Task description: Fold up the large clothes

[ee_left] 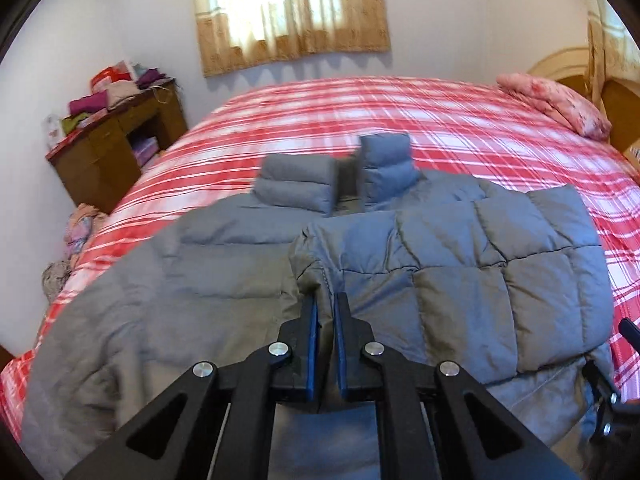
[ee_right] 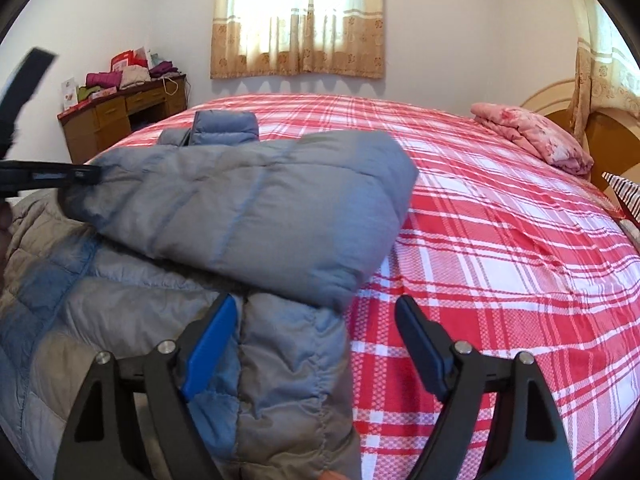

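A grey puffer jacket (ee_left: 200,280) lies on the red plaid bed (ee_left: 360,112), collar away from me. Its right sleeve (ee_left: 460,268) is folded across the body. My left gripper (ee_left: 327,300) is shut on the sleeve's cuff edge. In the right wrist view the left gripper (ee_right: 86,174) holds that cuff at the far left, with the sleeve (ee_right: 248,208) lifted over the jacket (ee_right: 120,320). My right gripper (ee_right: 316,312) is open and empty, low over the jacket's right hem where it meets the bed (ee_right: 500,248).
A folded pink blanket (ee_right: 532,136) lies near the wooden headboard (ee_right: 600,128) at the right. A wooden desk (ee_right: 120,116) with piled clothes stands at the far left wall. Clothes lie on the floor left of the bed (ee_left: 76,236). A curtained window (ee_left: 288,8) is behind.
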Demonstrator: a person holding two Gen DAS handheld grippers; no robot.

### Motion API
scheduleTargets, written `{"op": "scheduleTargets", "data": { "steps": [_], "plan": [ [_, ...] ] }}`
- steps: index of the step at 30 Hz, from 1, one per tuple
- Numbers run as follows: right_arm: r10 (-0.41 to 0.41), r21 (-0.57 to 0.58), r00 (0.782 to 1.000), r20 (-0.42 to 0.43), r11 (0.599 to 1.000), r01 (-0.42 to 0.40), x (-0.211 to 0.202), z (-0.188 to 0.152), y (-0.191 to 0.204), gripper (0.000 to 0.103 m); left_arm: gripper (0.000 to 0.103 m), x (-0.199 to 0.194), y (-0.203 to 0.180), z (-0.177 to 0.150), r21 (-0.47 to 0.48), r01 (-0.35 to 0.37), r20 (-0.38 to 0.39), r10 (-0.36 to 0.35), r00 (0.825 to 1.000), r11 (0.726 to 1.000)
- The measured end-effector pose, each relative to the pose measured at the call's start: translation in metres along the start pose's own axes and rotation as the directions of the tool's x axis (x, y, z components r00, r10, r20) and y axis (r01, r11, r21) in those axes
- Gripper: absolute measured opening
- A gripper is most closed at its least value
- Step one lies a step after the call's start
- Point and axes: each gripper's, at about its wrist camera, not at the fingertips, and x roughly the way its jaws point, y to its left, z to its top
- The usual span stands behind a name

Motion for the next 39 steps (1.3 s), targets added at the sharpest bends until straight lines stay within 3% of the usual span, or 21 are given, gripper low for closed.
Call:
{"op": "scheduleTargets", "data": {
  "steps": [7,12,15,18,21,22,24,25,26,28,30,33,35,39],
  "plan": [
    [-0.005,0.006,1.000,-0.006,1.000,0.005,0.002,0.000,-0.003,0.085,0.007,-0.022,0.041,-0.030,-0.062,-0.061,-0.007,0.060,0.998,0.996],
    [0.016,0.027,1.000,-0.027,1.000,-0.015,0.007,0.001,-0.010,0.086,0.007,-0.025,0.049,-0.061,-0.054,-0.135,-0.050,0.133,0.990,0.989],
    [0.022,0.035,0.999,-0.040,0.999,-0.021,0.010,0.001,-0.013,0.086,0.007,-0.026,0.048,-0.078,-0.055,-0.145,-0.058,0.142,0.988,0.988],
    [0.031,0.038,0.998,-0.058,0.999,-0.029,0.012,0.001,-0.014,0.086,0.009,-0.029,0.048,-0.077,-0.053,-0.161,-0.047,0.158,0.986,0.986],
    [0.118,0.069,0.991,-0.067,0.991,-0.113,0.008,0.003,-0.022,0.086,0.013,-0.045,0.053,-0.069,-0.074,-0.189,0.000,0.190,0.982,0.979],
    [0.126,0.071,0.989,-0.075,0.990,-0.120,0.002,0.005,-0.026,0.086,0.017,-0.054,0.055,-0.067,-0.079,-0.209,0.026,0.211,0.977,0.975],
    [0.124,0.060,0.989,-0.075,0.991,-0.120,-0.013,0.009,-0.035,0.086,0.044,-0.070,0.059,-0.065,-0.081,-0.240,0.072,0.246,0.967,0.967],
    [0.129,0.058,0.989,-0.070,0.990,-0.125,-0.019,0.012,-0.039,0.085,0.076,-0.082,0.062,-0.064,-0.087,-0.259,0.120,0.269,0.956,0.962],
    [0.128,0.059,0.990,-0.062,0.991,-0.124,-0.025,0.016,-0.043,0.085,0.098,-0.089,0.064,-0.064,-0.101,-0.274,0.156,0.287,0.945,0.956],
    [0.103,0.061,0.994,-0.036,0.993,-0.101,-0.033,0.032,-0.054,0.081,0.101,-0.100,0.066,-0.060,-0.134,-0.287,0.239,0.312,0.920,0.949],
    [0.082,0.071,0.997,-0.011,0.994,-0.081,-0.027,0.056,-0.065,0.075,0.101,-0.097,0.060,-0.048,-0.123,-0.267,0.277,0.292,0.915,0.956],
    [0.073,0.126,0.997,-0.007,0.989,-0.072,0.000,0.082,-0.076,0.056,0.101,-0.065,0.046,-0.023,-0.103,-0.265,0.232,0.283,0.931,0.959],
    [0.097,0.182,0.995,-0.022,0.979,-0.092,0.031,0.097,-0.076,0.054,0.101,-0.039,0.037,-0.014,-0.097,-0.296,0.197,0.309,0.930,0.950],
    [0.149,0.138,0.986,-0.078,0.981,-0.138,0.081,0.096,-0.045,0.054,0.101,0.008,0.027,-0.019,-0.044,-0.351,0.123,0.354,0.927,0.935]
  ]
}}
